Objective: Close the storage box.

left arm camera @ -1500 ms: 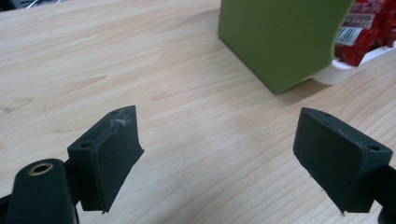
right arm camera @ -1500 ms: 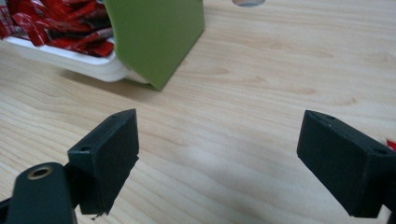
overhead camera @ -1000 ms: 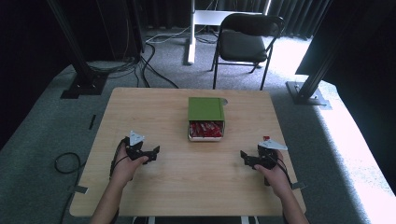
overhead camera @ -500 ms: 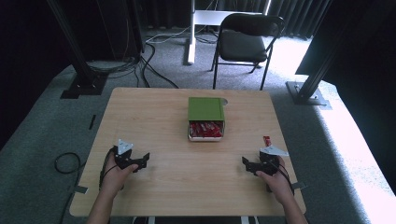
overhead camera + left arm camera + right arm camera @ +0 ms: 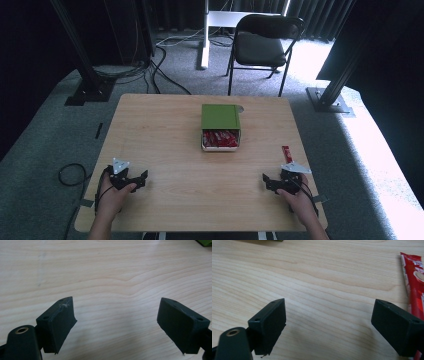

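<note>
A green-lidded box (image 5: 220, 116) sits mid-table, its lid slid back to bare several red sachets (image 5: 220, 138) at the near end. One loose red sachet (image 5: 286, 153) lies on the wood at the right, also beside my right jaw (image 5: 415, 287). My left gripper (image 5: 141, 178) rests near the front left edge, open, with bare wood between its fingers (image 5: 60, 320). My right gripper (image 5: 267, 181) rests near the front right edge, open and empty, just short of the loose sachet.
The wooden table (image 5: 165, 130) spans the view. Behind it stand a black folding chair (image 5: 262, 45), a white desk leg (image 5: 204, 35) and dark frame posts (image 5: 85, 75); cables (image 5: 165, 50) trail on the grey carpet.
Both hands have drawn back toward the front edge of the table, and both grippers now lie low on the wood. The box and sachets have not moved.
</note>
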